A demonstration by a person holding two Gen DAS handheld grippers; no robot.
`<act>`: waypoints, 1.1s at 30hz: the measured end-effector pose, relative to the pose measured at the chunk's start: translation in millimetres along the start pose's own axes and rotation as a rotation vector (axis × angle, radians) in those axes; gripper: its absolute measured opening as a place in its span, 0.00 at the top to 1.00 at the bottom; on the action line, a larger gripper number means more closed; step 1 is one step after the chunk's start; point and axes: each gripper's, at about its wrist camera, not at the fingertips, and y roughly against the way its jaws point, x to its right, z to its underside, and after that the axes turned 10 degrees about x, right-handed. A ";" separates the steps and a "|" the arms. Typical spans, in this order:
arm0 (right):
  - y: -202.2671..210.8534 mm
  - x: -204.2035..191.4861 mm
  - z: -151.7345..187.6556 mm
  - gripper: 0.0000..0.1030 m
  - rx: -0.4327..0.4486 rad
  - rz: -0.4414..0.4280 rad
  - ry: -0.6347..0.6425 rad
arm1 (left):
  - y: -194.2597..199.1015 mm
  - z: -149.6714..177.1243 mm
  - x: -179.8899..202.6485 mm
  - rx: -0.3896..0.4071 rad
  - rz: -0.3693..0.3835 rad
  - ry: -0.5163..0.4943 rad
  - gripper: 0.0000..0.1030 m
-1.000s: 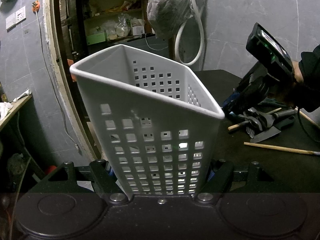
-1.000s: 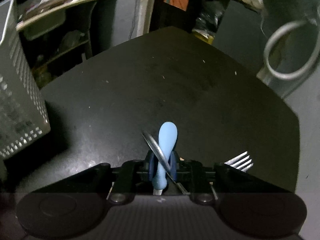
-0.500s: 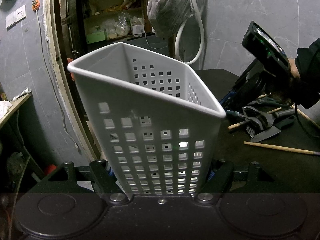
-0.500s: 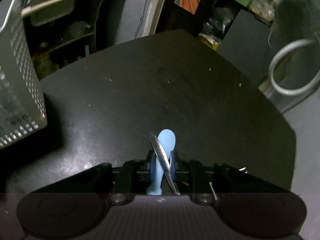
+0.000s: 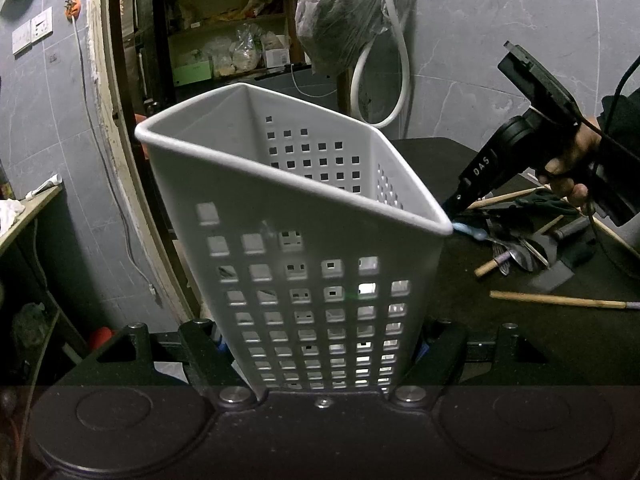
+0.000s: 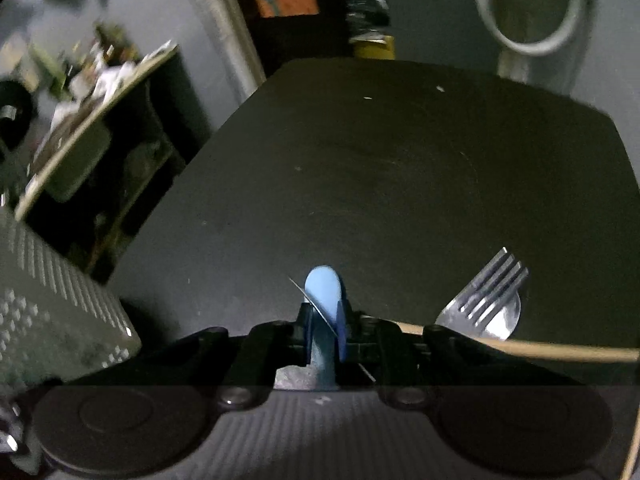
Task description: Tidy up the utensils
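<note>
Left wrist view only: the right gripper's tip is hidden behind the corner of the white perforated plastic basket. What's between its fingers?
Observer: A light-blue plastic utensil handle stands between the fingers of the right gripper, which are closing. A thin metal edge crosses the handle.
Operator: Anything close beside it?
Observer: A silver metal fork lies just right of the fingers, with its tines pointing away.
Operator: Where's the basket from that side?
Observer: The white perforated plastic basket sits at lower left in the right wrist view. It is apart from the handle, with bare black table between them.
</note>
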 end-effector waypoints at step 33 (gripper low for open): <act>121.2 18.4 -3.0 0.99 0.518 -0.108 -0.320 | -3.8 1.9 -4.4 -0.006 0.017 -0.011 0.25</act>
